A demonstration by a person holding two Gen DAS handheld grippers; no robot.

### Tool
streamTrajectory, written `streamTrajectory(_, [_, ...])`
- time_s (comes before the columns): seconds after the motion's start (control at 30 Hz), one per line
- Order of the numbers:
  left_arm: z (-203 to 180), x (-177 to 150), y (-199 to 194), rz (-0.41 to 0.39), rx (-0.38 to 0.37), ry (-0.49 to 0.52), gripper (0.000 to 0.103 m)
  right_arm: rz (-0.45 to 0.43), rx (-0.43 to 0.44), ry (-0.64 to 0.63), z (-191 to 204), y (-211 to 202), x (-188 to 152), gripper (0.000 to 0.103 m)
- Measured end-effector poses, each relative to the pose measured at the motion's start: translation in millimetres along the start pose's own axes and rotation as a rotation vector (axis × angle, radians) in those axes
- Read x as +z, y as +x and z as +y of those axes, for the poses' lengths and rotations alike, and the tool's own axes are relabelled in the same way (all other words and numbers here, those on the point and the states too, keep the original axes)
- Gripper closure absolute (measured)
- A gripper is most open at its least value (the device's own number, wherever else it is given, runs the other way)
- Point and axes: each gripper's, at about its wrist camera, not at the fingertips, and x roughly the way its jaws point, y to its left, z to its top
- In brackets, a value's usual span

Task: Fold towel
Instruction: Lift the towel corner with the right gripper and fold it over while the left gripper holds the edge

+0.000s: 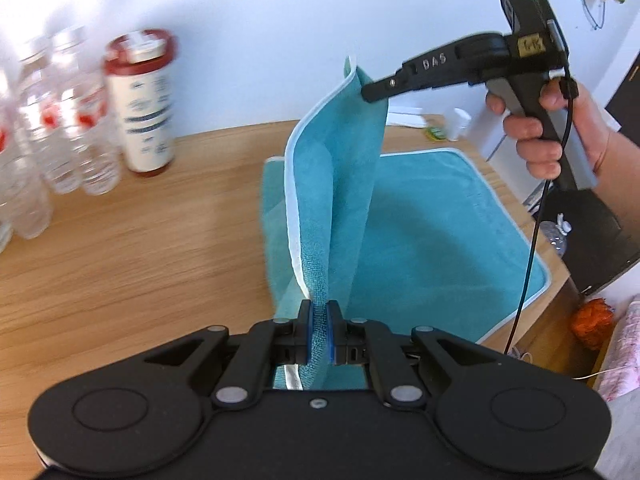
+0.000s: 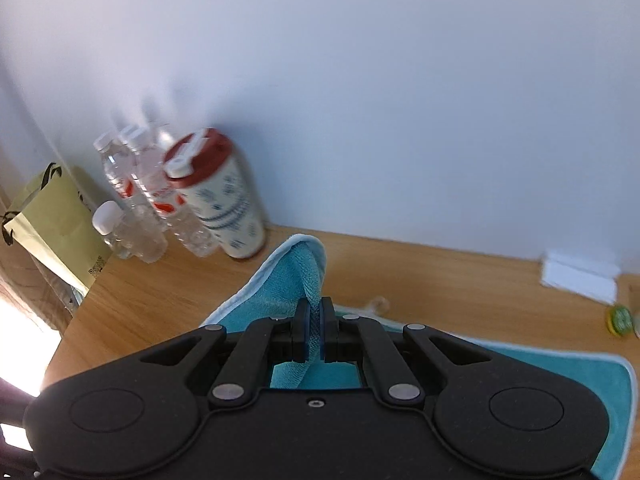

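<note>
The teal towel (image 1: 432, 220) is lying partly flat on the wooden worktop (image 1: 140, 248), while one of its edges is being lifted up into the air. The left gripper (image 1: 319, 330) is pinching one end of this raised edge, and its jaws are closed tight on the cloth between the blue pads. The right gripper (image 1: 374, 92), which a hand (image 1: 568, 128) is holding by the handle, is gripping the other end of the same edge higher up; in its own view the right gripper (image 2: 316, 330) is also clamped on a bunch of the teal fabric.

I think both ends are being held so that the white-trimmed edge stays stretched and the cloth is hanging as one sheet, which is making it easier to carry it over the flat half. The fold seems to be only in its first half.

The clear water bottles (image 1: 60, 120) and the red-lidded canister (image 1: 144, 100) are standing well apart from the towel, near the wall, so they are probably not disturbing the movement.
</note>
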Motion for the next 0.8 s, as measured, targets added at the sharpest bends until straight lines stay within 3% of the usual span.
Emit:
streamTrajectory(0.3, [-98,32,57,0.001,-0.028,-0.019,0.097,0.023,0.020,-0.003,-109,-44,-42,0.099])
streamTrajectory(0.8, [-210,70,158,0.094,-0.099,0.018,0.097,0.086,0.035,0.034,-241,-42,-74,0.099])
